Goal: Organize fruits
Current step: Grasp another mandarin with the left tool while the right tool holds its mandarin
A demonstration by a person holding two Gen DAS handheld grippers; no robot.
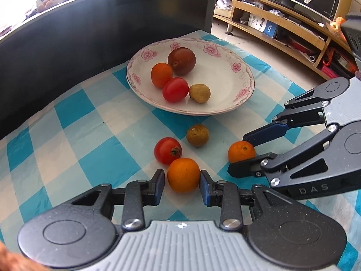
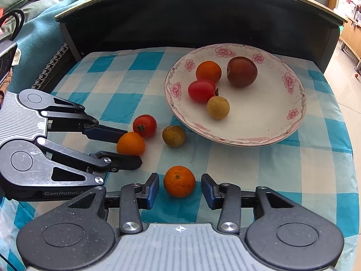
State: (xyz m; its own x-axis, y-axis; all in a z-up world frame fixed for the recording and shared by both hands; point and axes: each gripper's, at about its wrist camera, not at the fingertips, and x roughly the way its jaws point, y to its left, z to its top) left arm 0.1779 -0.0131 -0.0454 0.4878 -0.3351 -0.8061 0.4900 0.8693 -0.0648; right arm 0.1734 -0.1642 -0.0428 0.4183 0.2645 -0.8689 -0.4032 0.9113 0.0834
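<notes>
Two hand-held grippers over a blue-checked tablecloth (image 1: 74, 135). The left gripper (image 1: 181, 186) and the right gripper (image 2: 179, 189) each have jaws apart around a separate small orange (image 1: 183, 175) (image 2: 179, 181) on the cloth, apparently not gripping. A flowered plate (image 1: 225, 52) beyond holds four fruits
</notes>
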